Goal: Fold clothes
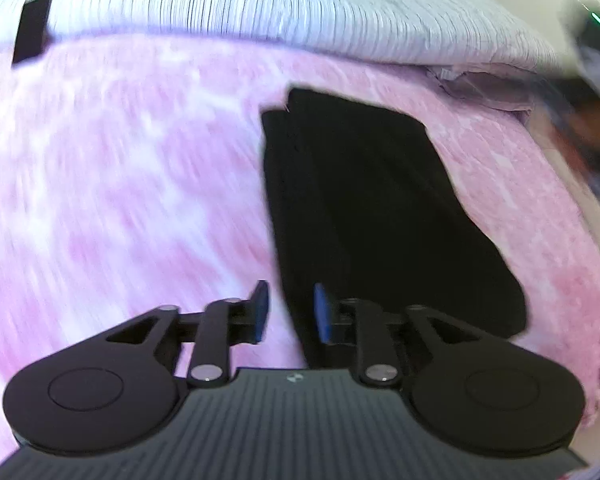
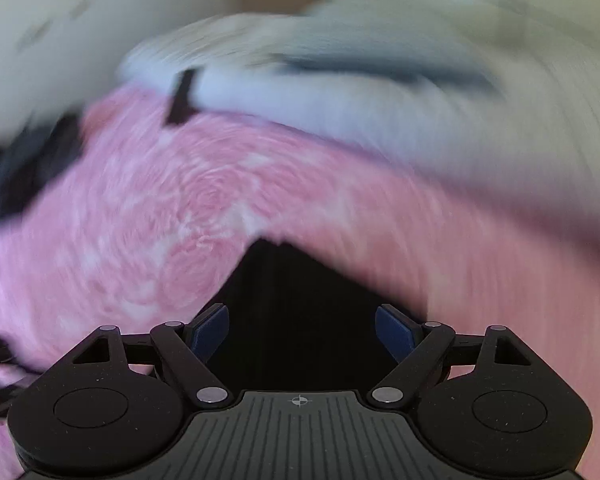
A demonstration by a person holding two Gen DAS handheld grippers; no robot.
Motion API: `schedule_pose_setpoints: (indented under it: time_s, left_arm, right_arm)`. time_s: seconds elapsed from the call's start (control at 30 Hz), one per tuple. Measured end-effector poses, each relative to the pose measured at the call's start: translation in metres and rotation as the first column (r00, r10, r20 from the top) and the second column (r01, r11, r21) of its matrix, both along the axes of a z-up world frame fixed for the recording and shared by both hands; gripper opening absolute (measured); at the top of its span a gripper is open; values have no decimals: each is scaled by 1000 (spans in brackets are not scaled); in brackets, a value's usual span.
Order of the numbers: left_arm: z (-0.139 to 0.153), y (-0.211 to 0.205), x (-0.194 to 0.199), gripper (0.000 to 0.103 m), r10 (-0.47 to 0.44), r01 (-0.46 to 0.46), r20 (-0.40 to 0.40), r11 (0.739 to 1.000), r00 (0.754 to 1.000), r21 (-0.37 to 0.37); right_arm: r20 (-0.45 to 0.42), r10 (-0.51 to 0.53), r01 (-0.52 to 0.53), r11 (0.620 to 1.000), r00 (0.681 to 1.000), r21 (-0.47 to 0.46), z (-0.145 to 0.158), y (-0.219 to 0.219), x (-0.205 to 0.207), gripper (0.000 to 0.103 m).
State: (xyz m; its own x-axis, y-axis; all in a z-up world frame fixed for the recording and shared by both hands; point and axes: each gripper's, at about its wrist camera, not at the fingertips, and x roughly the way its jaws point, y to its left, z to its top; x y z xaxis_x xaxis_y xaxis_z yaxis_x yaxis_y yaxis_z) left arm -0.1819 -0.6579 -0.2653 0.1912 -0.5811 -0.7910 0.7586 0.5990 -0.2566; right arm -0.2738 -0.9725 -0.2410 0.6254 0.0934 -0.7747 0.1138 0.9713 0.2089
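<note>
A folded black garment (image 1: 364, 200) lies on a pink mottled blanket (image 1: 120, 180). My left gripper (image 1: 290, 312) hovers over the garment's near left edge, its blue pads a small gap apart with nothing clearly pinched between them. In the blurred right wrist view the same black garment (image 2: 296, 312) lies between the widely parted fingers of my right gripper (image 2: 300, 336), which is open. The pink blanket (image 2: 180, 220) fills that view's middle.
A white ribbed cloth (image 1: 260, 12) with a black tab (image 1: 32, 28) lies across the far edge of the blanket; the white ribbed cloth (image 2: 300, 100) shows blurred in the right view too. Dark objects (image 1: 596, 60) sit at the far right, and dark fabric (image 2: 28, 160) at the left.
</note>
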Motion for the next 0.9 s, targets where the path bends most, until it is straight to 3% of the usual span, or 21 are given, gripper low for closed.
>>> schedule_pose_setpoints:
  time_s: [0.1,0.13,0.2,0.3,0.43,0.63,0.67,0.73,0.8,0.83,0.87,0.9]
  left_arm:
    - [-11,-34,60,50,-70,69,-41,997,997,-23]
    - [-18,-49,77,52,-90,87,-86,996,992,-36]
    - [-31,-78,111,67,-131,122,-174,990,976,-64]
    - [-57,-115,138,74,-198,187,-222,980,955,-69]
    - [-80,-152,150,74,-255,252,-236,967,938,-40]
    - [-105,-180,150,80,-295,296,-256,955,920,-37]
    - [-109,-184,150,80,-302,303,-259,952,917,-36]
    - [-108,-186,147,74,-303,305,-254,952,919,-33]
    - [-105,-182,146,53,-307,305,-242,951,920,-48]
    - [-103,-181,145,49,-309,305,-236,951,921,-56]
    - [-102,-177,144,40,-305,297,-233,952,924,-68]
    - [-100,-174,144,33,-298,286,-231,955,926,-82]
  right_arm:
    - [-43,-264,268,953,964,142,-15,25,-79,84]
    - [-62,-349,355,919,935,174,-21,37,-103,84]
    - [-99,-496,505,836,863,212,-33,61,-141,84]
    - [-137,-646,658,713,751,243,-49,87,-174,84]
    - [-169,-748,753,571,641,327,-82,103,-188,84]
    - [-156,-835,808,438,528,393,-118,98,-198,84]
    - [-143,-848,813,420,510,403,-122,98,-199,88]
    - [-101,-882,816,377,461,439,-125,96,-202,95]
    - [-91,-912,816,309,400,489,-126,92,-204,95]
    - [-103,-920,815,278,379,508,-126,88,-203,94]
    - [-121,-923,819,258,366,512,-126,83,-202,89]
    - [-138,-925,823,238,354,515,-125,78,-201,65]
